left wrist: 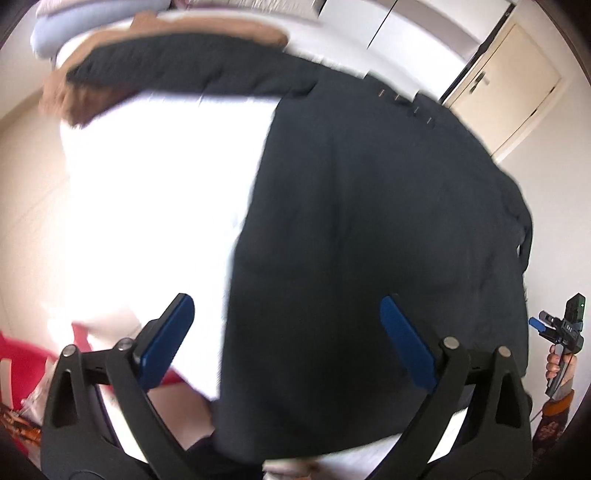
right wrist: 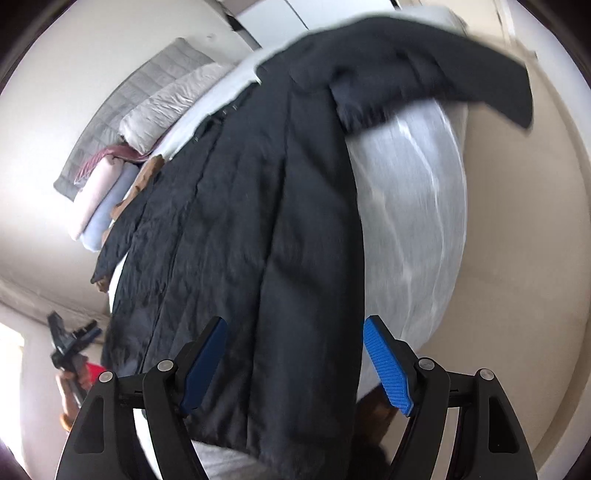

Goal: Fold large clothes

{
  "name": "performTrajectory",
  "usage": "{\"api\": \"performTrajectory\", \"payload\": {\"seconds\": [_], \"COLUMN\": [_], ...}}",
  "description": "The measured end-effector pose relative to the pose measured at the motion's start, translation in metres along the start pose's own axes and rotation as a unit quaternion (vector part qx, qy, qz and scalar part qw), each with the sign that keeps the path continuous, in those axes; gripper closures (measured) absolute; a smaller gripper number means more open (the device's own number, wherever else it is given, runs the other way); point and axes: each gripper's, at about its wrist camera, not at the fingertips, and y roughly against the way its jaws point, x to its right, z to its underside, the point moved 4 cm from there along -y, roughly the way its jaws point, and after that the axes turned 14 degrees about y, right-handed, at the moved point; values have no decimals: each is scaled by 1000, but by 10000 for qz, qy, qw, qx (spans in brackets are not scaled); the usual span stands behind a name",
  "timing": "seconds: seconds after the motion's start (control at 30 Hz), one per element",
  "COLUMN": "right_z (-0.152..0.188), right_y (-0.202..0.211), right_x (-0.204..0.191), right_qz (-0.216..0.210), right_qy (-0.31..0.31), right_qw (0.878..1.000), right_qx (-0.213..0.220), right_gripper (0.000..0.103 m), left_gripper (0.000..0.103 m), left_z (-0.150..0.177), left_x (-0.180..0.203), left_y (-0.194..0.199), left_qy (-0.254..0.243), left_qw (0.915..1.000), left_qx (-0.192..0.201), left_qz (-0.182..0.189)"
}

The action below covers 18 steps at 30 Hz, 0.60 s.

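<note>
A large dark navy jacket (left wrist: 369, 229) lies spread on a white bed (left wrist: 155, 206), one sleeve (left wrist: 177, 74) stretched out to the far left. In the right wrist view the jacket (right wrist: 240, 229) runs lengthwise down the bed, its other sleeve (right wrist: 443, 88) flung out to the far right. My left gripper (left wrist: 288, 343) is open above the jacket's near hem, holding nothing. My right gripper (right wrist: 295, 362) is open above the hem on the other side, empty. It also shows at the right edge of the left wrist view (left wrist: 561, 332).
Folded pillows and blankets (right wrist: 122, 155) are stacked at the bed's head beside a grey headboard (right wrist: 122, 110). A brown garment (left wrist: 207, 29) lies under the jacket's sleeve. A red object (left wrist: 14, 354) sits near left. A cream door (left wrist: 509, 85) stands at the back right.
</note>
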Motion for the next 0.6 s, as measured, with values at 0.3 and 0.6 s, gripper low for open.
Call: {"api": "performTrajectory", "payload": {"seconds": [0.3,0.6], "right_z": [40,31], "right_y": [-35,20], "right_x": [11,-14], "right_qz": [-339,-105], "right_qy": [-597,-223], "right_qw": [9946,9997], "right_qx": [-777,23], "right_gripper": [42,98], "left_gripper": [33,94], "left_z": [41,41], "left_x": [-24,11], "left_y": [-20,29], "left_qy": [797,798], "left_qw": [9812,9852], "left_qx": [-1377,-864], "left_qz": [1094,1246]}}
